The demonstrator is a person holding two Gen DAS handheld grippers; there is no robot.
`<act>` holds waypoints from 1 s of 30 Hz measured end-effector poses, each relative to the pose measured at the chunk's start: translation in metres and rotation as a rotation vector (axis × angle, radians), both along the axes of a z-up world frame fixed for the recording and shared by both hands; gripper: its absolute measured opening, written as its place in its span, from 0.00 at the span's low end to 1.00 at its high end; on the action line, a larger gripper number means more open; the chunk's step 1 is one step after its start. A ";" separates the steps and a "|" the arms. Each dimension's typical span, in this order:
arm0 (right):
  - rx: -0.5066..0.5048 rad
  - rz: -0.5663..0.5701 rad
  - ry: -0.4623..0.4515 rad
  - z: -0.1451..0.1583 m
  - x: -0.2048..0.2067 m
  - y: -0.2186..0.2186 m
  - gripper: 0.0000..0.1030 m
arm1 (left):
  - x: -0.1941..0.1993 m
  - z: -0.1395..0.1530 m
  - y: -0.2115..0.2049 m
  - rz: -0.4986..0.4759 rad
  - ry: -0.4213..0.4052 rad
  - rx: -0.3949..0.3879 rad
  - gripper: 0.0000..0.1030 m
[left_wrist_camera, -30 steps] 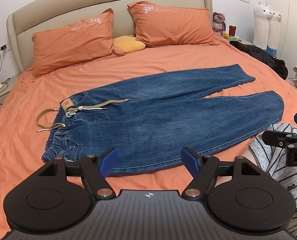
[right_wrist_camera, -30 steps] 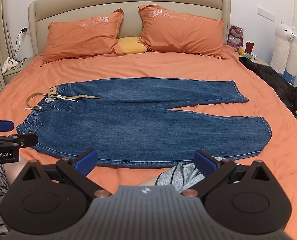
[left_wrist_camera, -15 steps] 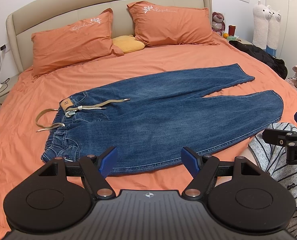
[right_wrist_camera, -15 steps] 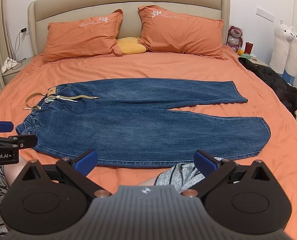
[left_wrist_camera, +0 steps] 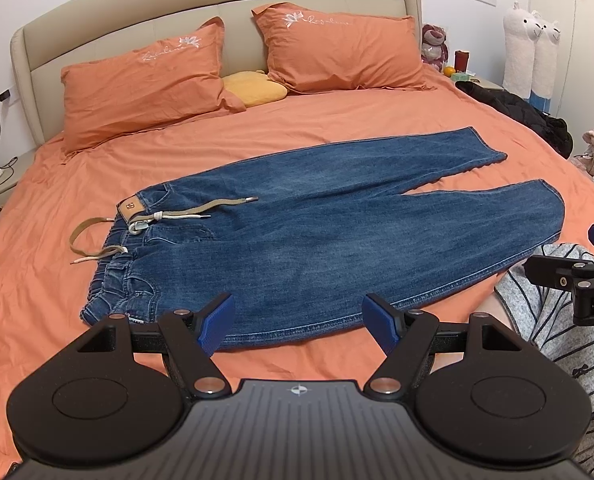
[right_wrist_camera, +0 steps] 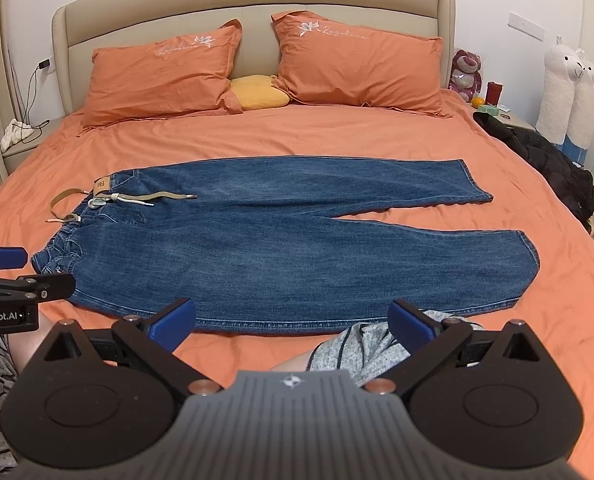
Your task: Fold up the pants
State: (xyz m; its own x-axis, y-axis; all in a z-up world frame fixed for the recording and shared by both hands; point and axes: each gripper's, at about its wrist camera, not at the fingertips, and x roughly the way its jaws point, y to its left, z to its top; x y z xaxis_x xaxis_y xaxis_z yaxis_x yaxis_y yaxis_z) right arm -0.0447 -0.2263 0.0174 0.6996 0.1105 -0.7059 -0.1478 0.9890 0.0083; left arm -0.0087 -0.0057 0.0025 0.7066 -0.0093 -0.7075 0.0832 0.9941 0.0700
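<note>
Denim pants (left_wrist_camera: 317,236) lie flat on the bed (left_wrist_camera: 337,128), long axis crosswise just ahead of both hand-held grippers; waistband nearer the left hand-held gripper (left_wrist_camera: 299,322), cuffs nearer the right hand-held gripper (right_wrist_camera: 293,320). Both spread wide, empty.

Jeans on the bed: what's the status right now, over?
Left tool open, right tool open, both empty. Jeans flat on bed, unfolded, legs apart. Drawstring loose at waistband; nothing blocking.
</note>
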 end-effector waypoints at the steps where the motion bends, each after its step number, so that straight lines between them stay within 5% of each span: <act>1: 0.001 -0.001 0.000 0.000 0.000 0.000 0.95 | 0.000 0.000 -0.001 -0.001 -0.001 0.001 0.82; 21: 0.019 -0.018 -0.019 0.002 0.005 -0.012 0.95 | 0.005 0.004 0.009 -0.010 -0.023 0.038 0.78; 30: 0.074 -0.088 -0.121 0.011 0.033 -0.065 0.95 | 0.040 0.005 0.075 -0.124 0.008 0.169 0.53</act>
